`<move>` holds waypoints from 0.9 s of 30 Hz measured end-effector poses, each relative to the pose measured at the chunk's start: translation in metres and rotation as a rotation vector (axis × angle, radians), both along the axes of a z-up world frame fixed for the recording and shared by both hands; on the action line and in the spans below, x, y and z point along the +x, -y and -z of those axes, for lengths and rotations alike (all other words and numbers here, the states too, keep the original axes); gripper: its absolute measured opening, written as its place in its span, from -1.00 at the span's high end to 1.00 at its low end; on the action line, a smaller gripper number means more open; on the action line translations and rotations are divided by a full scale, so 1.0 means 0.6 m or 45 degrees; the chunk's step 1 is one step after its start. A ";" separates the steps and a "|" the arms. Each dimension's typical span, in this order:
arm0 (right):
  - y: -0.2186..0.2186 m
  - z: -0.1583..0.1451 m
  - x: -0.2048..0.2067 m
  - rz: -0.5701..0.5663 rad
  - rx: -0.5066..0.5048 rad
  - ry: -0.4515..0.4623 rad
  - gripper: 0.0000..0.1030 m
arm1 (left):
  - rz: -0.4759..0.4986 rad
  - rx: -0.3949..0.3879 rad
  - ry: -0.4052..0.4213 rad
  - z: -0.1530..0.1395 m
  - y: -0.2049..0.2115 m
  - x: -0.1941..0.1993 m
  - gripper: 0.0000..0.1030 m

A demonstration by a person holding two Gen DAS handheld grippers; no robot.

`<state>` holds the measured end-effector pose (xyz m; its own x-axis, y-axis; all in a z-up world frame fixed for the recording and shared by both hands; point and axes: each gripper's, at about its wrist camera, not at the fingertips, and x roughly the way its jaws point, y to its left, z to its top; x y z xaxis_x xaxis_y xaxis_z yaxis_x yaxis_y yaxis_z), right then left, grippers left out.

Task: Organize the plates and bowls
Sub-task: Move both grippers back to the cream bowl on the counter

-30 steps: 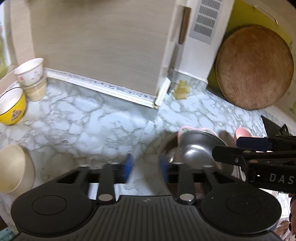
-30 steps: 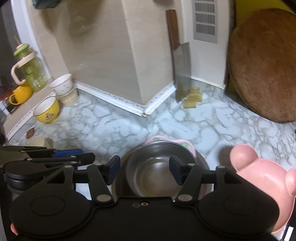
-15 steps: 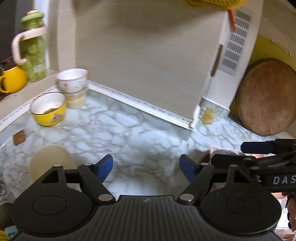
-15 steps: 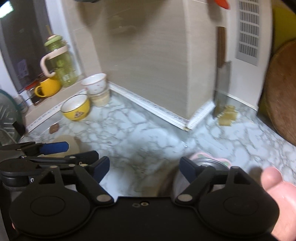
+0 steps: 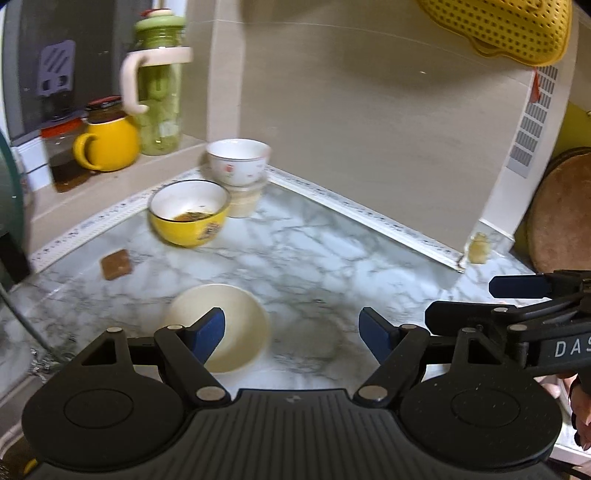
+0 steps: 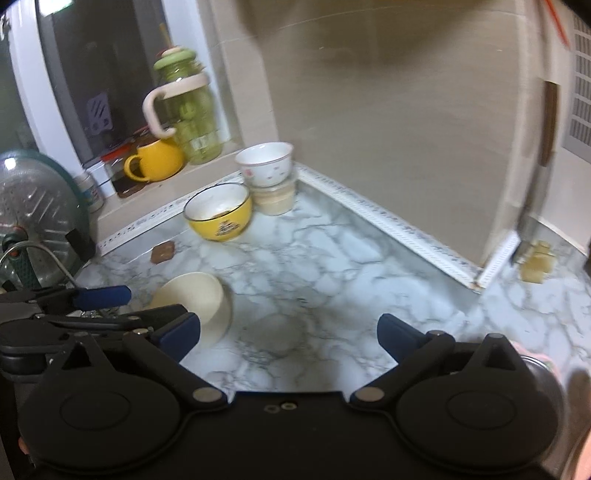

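Note:
A cream bowl (image 5: 236,328) sits on the marble counter (image 5: 314,251) just ahead of my left gripper (image 5: 291,330), whose left finger overlaps its rim; the gripper is open and empty. A yellow bowl (image 5: 190,216) with dark residue stands farther back, beside a white flowered bowl (image 5: 238,160) stacked on a beige container. My right gripper (image 6: 290,334) is open and empty above the counter; the cream bowl (image 6: 195,299) lies to its left, the yellow bowl (image 6: 219,214) and white bowl (image 6: 264,162) beyond. A steel bowl's edge (image 6: 543,373) shows at the right.
A windowsill holds a yellow mug (image 5: 109,146), a green jar with a handle (image 5: 159,92) and dark jars. A small brown square (image 5: 116,264) lies on the counter. A round wooden board (image 5: 565,214) leans at right. A yellow perforated item (image 5: 517,26) hangs above. A fan (image 6: 33,221) stands at left.
Both grippers have swung left and back, away from the steel bowl and pink dishes, and opened wider. The cream, yellow and white bowls now lie ahead.

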<state>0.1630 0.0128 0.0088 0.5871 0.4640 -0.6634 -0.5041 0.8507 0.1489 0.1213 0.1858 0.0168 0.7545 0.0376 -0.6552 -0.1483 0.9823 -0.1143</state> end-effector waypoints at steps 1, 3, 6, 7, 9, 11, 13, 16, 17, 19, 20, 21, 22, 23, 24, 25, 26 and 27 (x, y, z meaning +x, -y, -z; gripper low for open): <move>-0.011 0.002 0.001 -0.011 -0.005 -0.002 -0.99 | -0.005 -0.005 -0.004 0.002 -0.010 -0.001 -0.54; -0.032 0.004 0.004 -0.029 -0.016 -0.002 -0.99 | -0.022 -0.003 -0.012 0.007 -0.029 -0.002 -0.54; -0.062 0.010 0.011 -0.060 -0.033 -0.004 -0.99 | -0.063 0.020 -0.016 0.014 -0.052 -0.003 -0.54; -0.072 0.013 0.014 -0.066 -0.038 -0.005 -0.99 | -0.072 0.037 -0.007 0.017 -0.059 -0.003 -0.54; -0.086 0.019 0.020 -0.074 -0.041 -0.005 -0.99 | -0.084 0.065 0.001 0.022 -0.071 -0.002 -0.54; -0.100 0.026 0.027 -0.073 -0.046 -0.013 -0.99 | -0.100 0.072 -0.008 0.029 -0.086 0.002 -0.55; -0.114 0.034 0.034 -0.074 -0.059 -0.015 -0.99 | -0.110 0.048 -0.035 0.037 -0.106 0.012 -0.54; -0.133 0.047 0.045 -0.082 -0.073 -0.024 -0.99 | -0.176 -0.042 -0.086 0.057 -0.144 0.027 -0.55; -0.138 0.052 0.050 -0.078 -0.074 -0.038 -0.99 | -0.203 -0.064 -0.105 0.064 -0.155 0.032 -0.55; -0.149 0.062 0.062 -0.078 -0.077 -0.084 -0.99 | -0.236 -0.079 -0.133 0.077 -0.172 0.041 -0.55; -0.154 0.067 0.068 -0.077 -0.079 -0.105 -0.97 | -0.243 -0.082 -0.139 0.082 -0.177 0.044 -0.55; -0.160 0.072 0.073 -0.079 -0.083 -0.117 -0.96 | -0.248 -0.083 -0.147 0.088 -0.181 0.048 -0.55; -0.167 0.077 0.078 -0.079 -0.090 -0.121 -0.95 | -0.249 -0.083 -0.157 0.094 -0.185 0.052 -0.55; -0.172 0.082 0.082 -0.077 -0.094 -0.121 -0.94 | -0.252 -0.082 -0.167 0.099 -0.189 0.056 -0.55; -0.177 0.087 0.087 -0.082 -0.093 -0.124 -0.93 | -0.261 -0.079 -0.173 0.104 -0.192 0.060 -0.55; -0.184 0.093 0.092 -0.093 -0.096 -0.129 -0.91 | -0.276 -0.070 -0.183 0.109 -0.194 0.064 -0.55; -0.189 0.099 0.097 -0.100 -0.100 -0.140 -0.90 | -0.284 -0.067 -0.191 0.113 -0.197 0.067 -0.55; -0.194 0.105 0.102 -0.113 -0.093 -0.158 -0.88 | -0.284 -0.072 -0.199 0.117 -0.200 0.072 -0.55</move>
